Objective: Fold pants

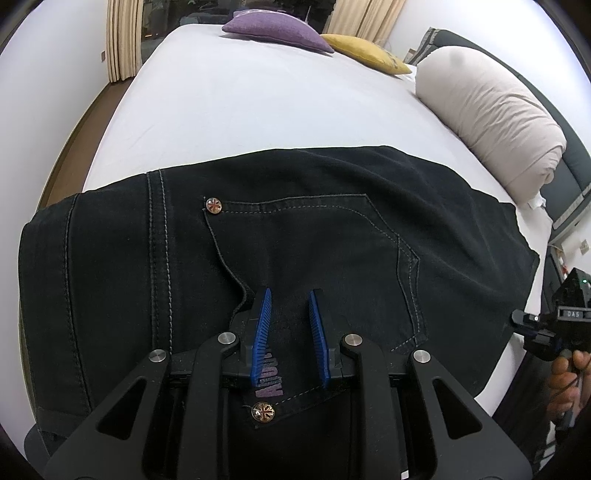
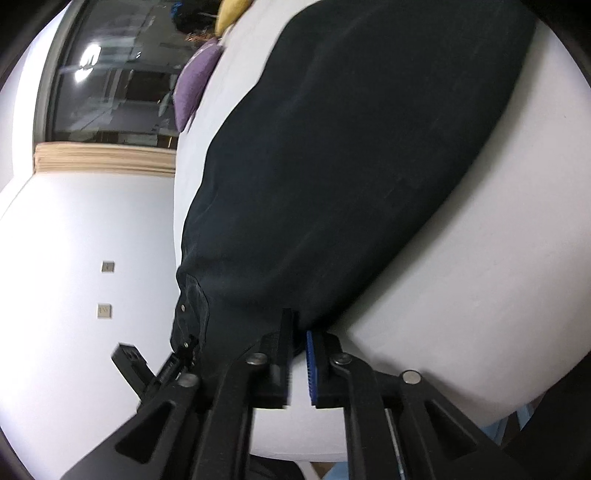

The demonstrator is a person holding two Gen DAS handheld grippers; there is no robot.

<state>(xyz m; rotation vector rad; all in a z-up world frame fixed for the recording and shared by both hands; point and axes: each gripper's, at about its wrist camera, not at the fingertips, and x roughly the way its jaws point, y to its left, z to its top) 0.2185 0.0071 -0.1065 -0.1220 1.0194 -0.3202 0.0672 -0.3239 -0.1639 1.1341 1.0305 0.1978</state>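
Note:
Black denim pants (image 1: 332,221) lie across the near edge of a white bed (image 1: 258,103), back pocket up. My left gripper (image 1: 290,295) sits over that pocket near the waist. Its blue pads stand a little apart, with pocket fabric and a purple label bunched between them. In the right wrist view the same pants (image 2: 351,166) stretch away along the mattress (image 2: 480,295). My right gripper (image 2: 297,325) has its pads close together on the hem at the bed's edge. From the left wrist view the right gripper (image 1: 517,317) shows at the hem, with a hand (image 1: 565,373) behind it.
A purple cushion (image 1: 277,31) and a yellow one (image 1: 365,51) lie at the far end of the bed. A rolled beige duvet (image 1: 491,110) lines the right side by a dark headboard. Curtains (image 1: 122,37) hang at the back, and a dark window (image 2: 110,74) is beside them.

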